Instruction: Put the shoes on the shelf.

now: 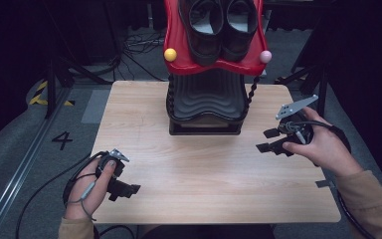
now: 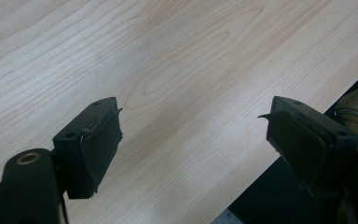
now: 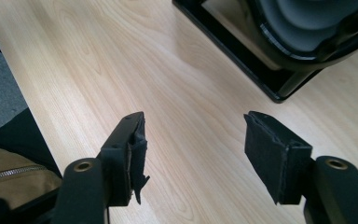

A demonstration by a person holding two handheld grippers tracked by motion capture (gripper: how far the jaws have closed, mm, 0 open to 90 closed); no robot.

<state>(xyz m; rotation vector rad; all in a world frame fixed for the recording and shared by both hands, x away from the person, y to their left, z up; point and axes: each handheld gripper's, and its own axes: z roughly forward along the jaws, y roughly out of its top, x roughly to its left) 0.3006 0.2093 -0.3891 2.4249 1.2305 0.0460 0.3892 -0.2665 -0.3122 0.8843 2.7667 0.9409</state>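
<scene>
Wooden table [image 1: 204,189] is bare up front. My left gripper [image 1: 129,189] rests near the front left edge, jaws spread, nothing between them. My right gripper [image 1: 268,141] hangs over the right side, jaws spread too, holding nothing, aimed toward the rack [image 1: 206,107]. Farther back, the black shoes [image 1: 221,25] sit on the rack's red top shelf [image 1: 176,62]. Looks like the placing is done; nothing left that I can see.

Black shoes [image 1: 221,22] on red shelf [image 1: 176,37]; wood-grain table [image 1: 144,129].
</scene>
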